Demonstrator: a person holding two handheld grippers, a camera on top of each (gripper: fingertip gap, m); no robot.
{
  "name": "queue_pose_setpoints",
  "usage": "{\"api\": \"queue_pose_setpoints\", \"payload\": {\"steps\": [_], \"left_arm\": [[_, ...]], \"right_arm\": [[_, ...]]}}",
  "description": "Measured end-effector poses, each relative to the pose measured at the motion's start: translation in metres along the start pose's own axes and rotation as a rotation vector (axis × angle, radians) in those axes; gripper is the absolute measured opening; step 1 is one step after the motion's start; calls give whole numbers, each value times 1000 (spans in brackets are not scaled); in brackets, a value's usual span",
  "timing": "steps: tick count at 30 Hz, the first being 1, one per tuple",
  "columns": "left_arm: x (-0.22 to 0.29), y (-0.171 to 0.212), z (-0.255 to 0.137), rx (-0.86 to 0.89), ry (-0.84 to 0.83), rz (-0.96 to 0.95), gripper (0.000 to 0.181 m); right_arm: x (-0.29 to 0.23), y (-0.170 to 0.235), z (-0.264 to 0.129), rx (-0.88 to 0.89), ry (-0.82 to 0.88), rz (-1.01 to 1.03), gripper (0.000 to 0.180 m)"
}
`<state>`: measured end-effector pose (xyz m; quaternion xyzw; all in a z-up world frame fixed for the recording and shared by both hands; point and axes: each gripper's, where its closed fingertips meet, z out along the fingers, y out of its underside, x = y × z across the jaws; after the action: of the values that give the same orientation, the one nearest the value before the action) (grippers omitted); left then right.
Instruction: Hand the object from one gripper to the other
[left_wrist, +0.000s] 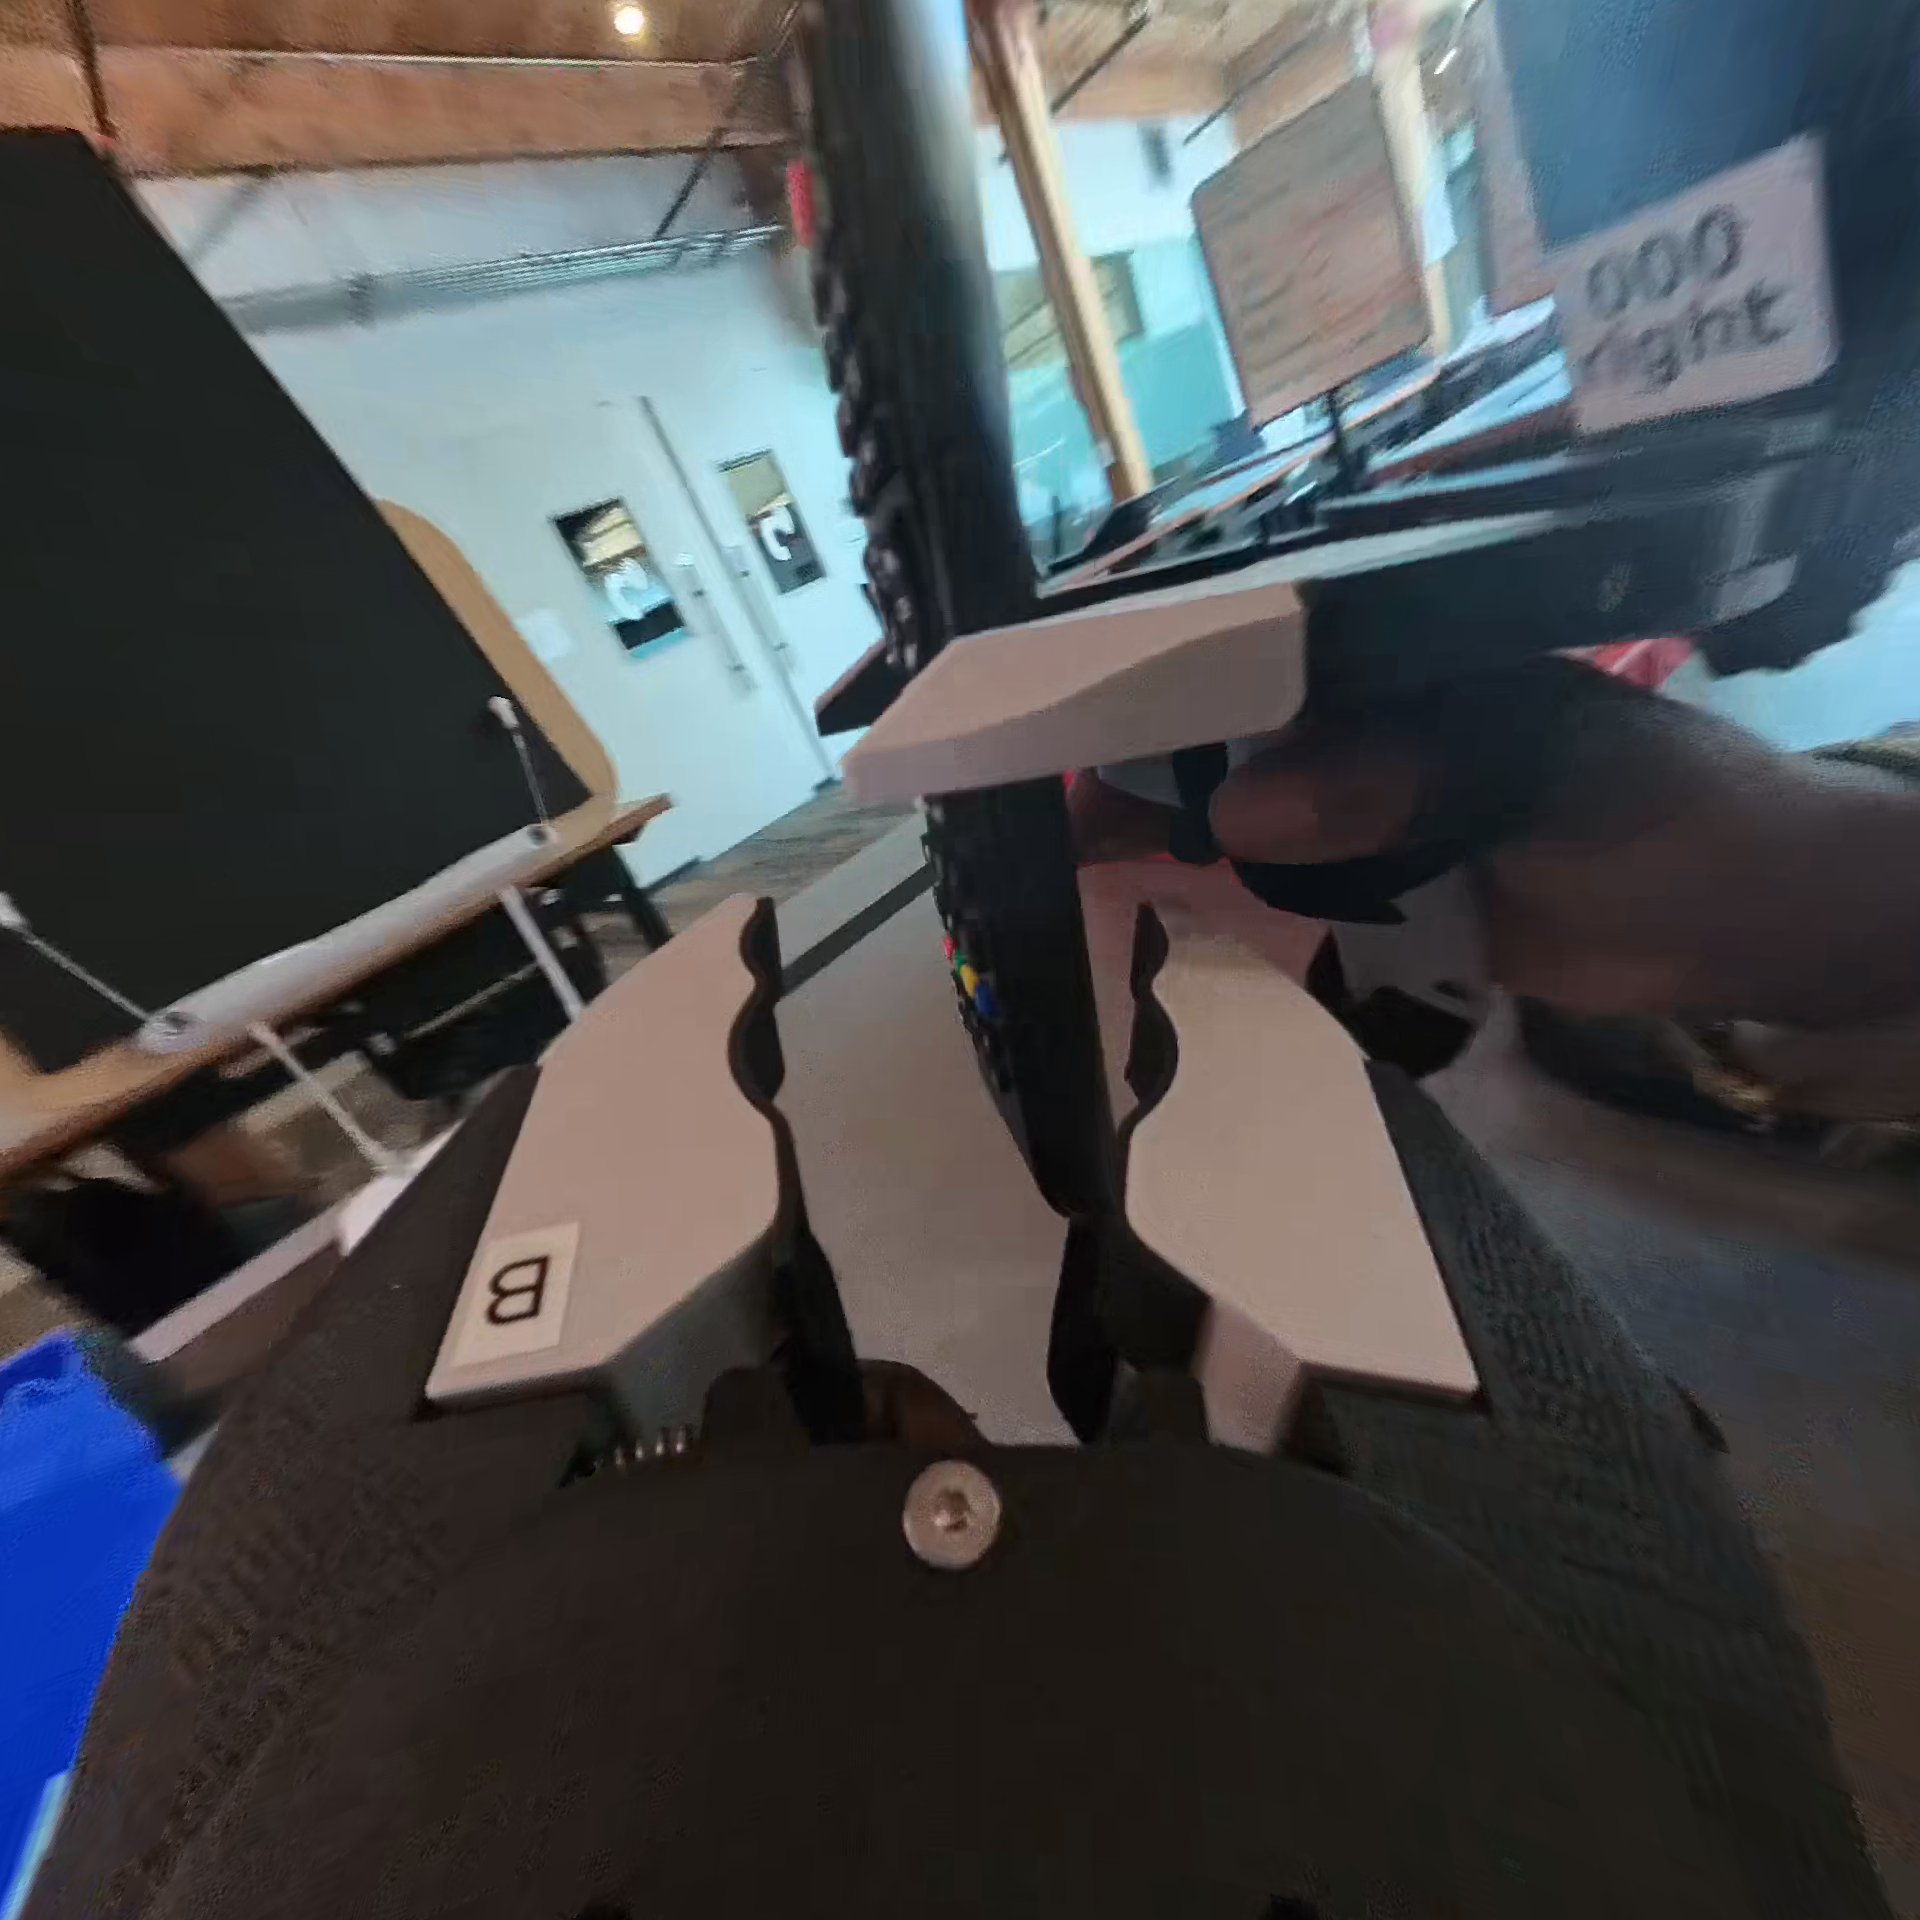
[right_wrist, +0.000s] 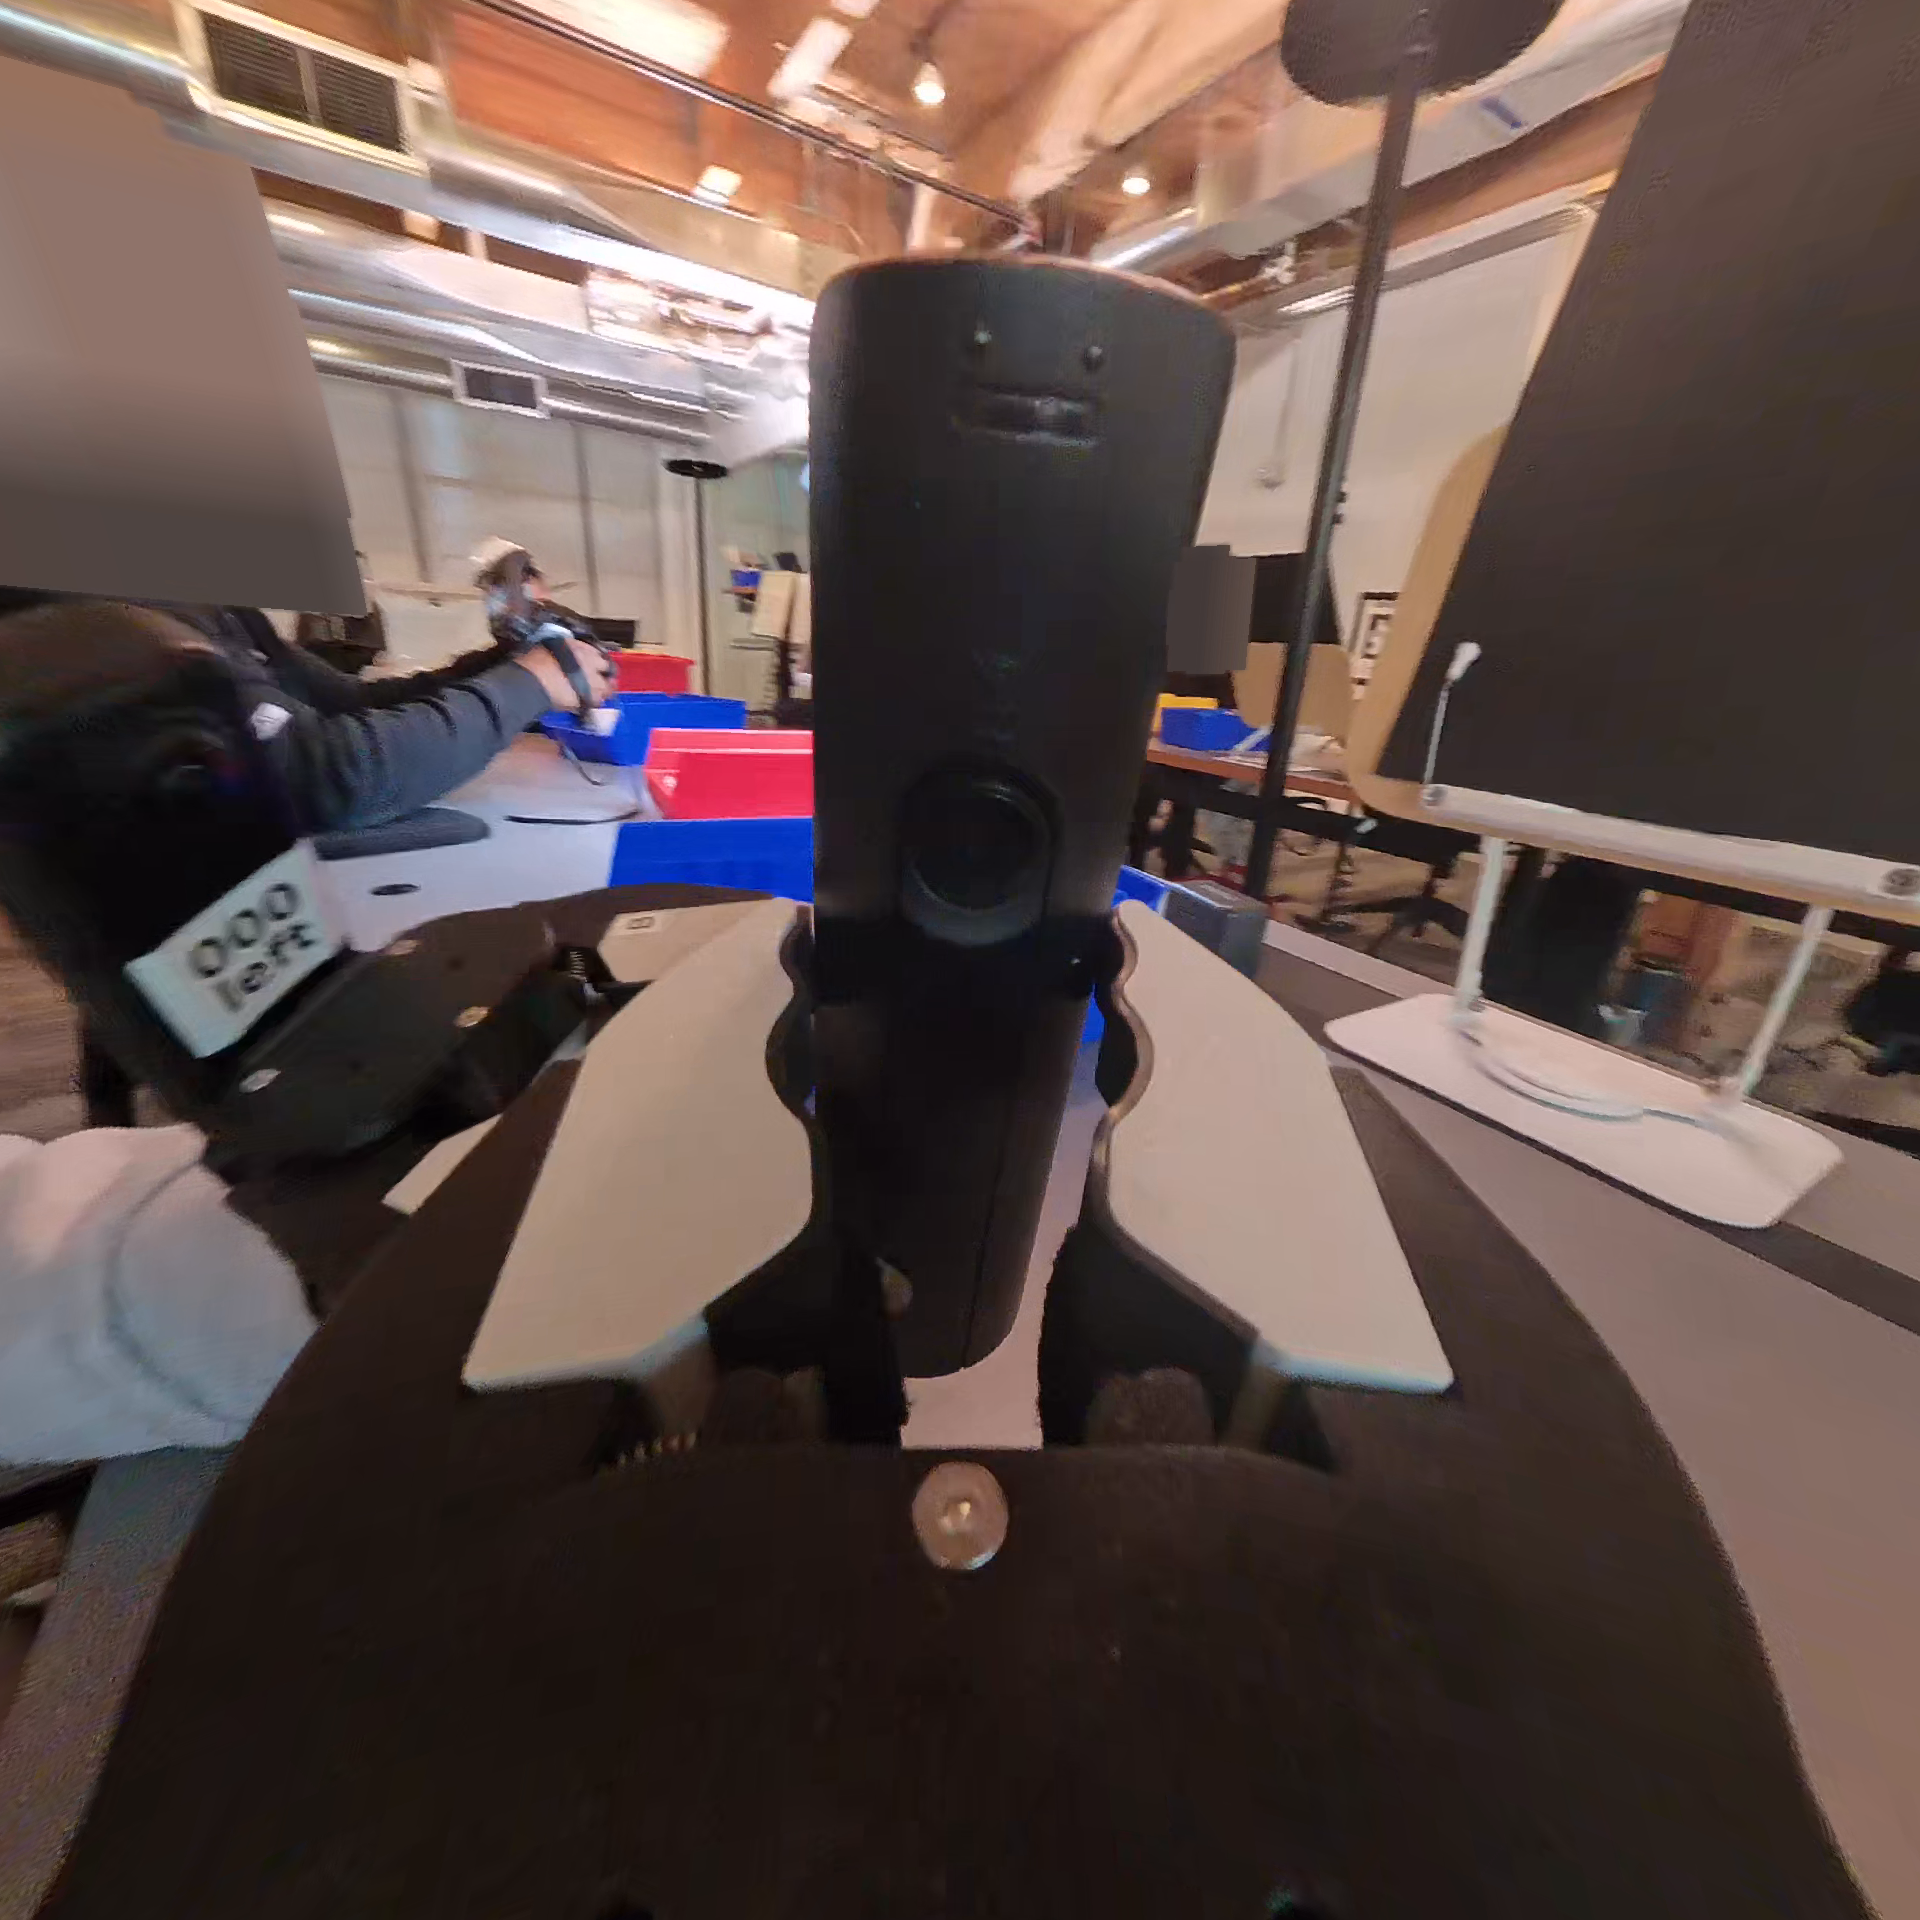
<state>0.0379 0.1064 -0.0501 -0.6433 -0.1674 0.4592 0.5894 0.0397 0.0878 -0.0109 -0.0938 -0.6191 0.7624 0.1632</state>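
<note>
Pinching a black remote control (right_wrist: 997, 582) with the right hand-held gripper (right_wrist: 958, 935), both grey fingers pressed on its sides, low on its body. Standing upright there, back side to the camera, top end at 12 o'clock.

Spread wide on the left hand-held gripper (left_wrist: 954, 925), nothing pinched. Seen edge-on from there, the same remote control (left_wrist: 1023, 1039), up in the air between the two spread fingers, close by the one at 3 o'clock. Hard to tell if touching. Crossed higher up by a grey finger (left_wrist: 1081, 686) of the right hand-held gripper, coming in from 3 o'clock, with a hand (left_wrist: 1558, 810) behind it.

Farther out in the right wrist view: grey surface (right_wrist: 1558, 1351) at 4 o'clock, with a white stand (right_wrist: 1621, 1132) on it and a black board (right_wrist: 1714, 520) above. Blue bin (right_wrist: 717, 852) and red bin (right_wrist: 727, 769) at 10 o'clock, behind the remote control. Another person's arm (right_wrist: 416, 727) at 9 o'clock, reaching toward the bins.
</note>
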Motion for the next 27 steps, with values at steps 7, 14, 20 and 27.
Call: {"api": "queue_pose_setpoints", "payload": {"steps": [7, 14, 20, 27], "left_arm": [[5, 9, 2, -49, 36, -29, 27], [51, -31, -27, 153, 721, -544, 25], [63, -27, -31, 103, 792, -540, 25], [63, -22, -30, 65, 802, -565, 25]], "right_arm": [[-7, 11, 9, -39, 85, -84, 53], [-34, -18, -5, 116, -346, 161, 92], [-48, -11, -23, -9, -588, 330, 72], [-51, -11, -29, -17, -614, 276, 31]]}}
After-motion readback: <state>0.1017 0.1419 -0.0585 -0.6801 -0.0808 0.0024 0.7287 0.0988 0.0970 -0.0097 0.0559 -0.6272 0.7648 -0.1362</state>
